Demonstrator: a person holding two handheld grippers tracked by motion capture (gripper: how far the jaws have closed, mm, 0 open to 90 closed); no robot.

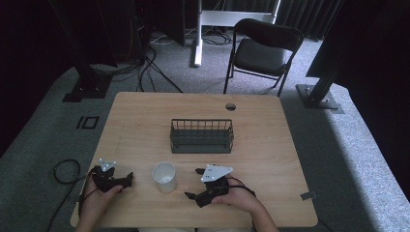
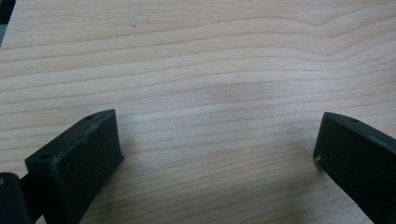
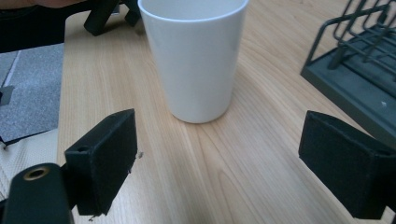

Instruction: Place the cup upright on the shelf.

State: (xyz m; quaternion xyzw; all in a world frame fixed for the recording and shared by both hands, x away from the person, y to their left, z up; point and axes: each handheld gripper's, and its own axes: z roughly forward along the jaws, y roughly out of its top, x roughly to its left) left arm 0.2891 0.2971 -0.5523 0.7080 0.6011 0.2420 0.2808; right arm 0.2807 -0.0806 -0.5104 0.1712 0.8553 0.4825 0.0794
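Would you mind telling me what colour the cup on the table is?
The plastic-looking cup is plain white, clearest in the right gripper view.

- counter (image 1: 145,121): pale wood, visible grain, matt
- cup (image 3: 194,56): white, smooth, faint sheen, looks plastic
- rack (image 1: 202,136): dark wire, metal by look
- tongs (image 3: 219,163): black, matt, slightly rough pads

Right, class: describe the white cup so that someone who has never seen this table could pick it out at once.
Start at the wooden table and find the dark wire rack near its middle. Come toward the person's edge: the white cup stands upright between the left tongs and the right tongs, touching neither. It is the only pale, round, open-topped thing there; everything beside it is black.
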